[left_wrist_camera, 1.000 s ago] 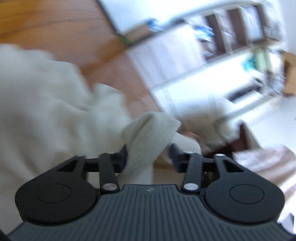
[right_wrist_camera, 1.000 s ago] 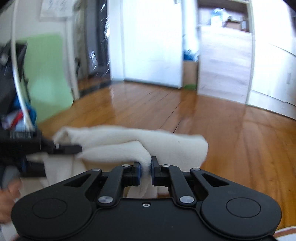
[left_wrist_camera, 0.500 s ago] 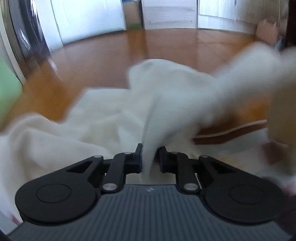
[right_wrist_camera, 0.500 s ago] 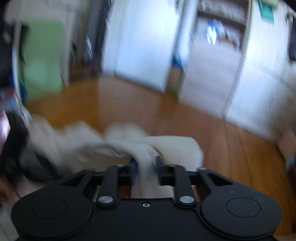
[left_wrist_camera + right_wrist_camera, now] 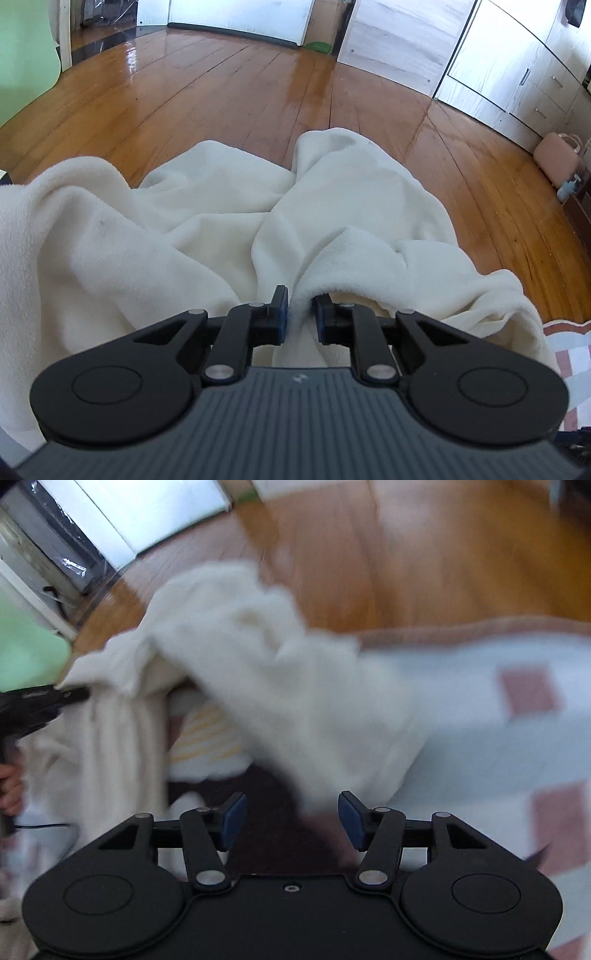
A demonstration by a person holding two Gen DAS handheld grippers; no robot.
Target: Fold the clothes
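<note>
Left wrist: left gripper (image 5: 300, 314) pinches fleece garment (image 5: 207, 236) edge above wood floor (image 5: 236, 88).

Cream fleece garment (image 5: 229, 236), rumpled, draped over checked blanket (image 5: 480, 709)

L gripper (image 5: 300, 314) has its jaws pinched nearly together on a fold of the cream fleece garment (image 5: 221, 236), blue pads pressed into the cloth. R gripper (image 5: 291, 819) has jaws spread wide (nothing between them; view blurred).
</note>
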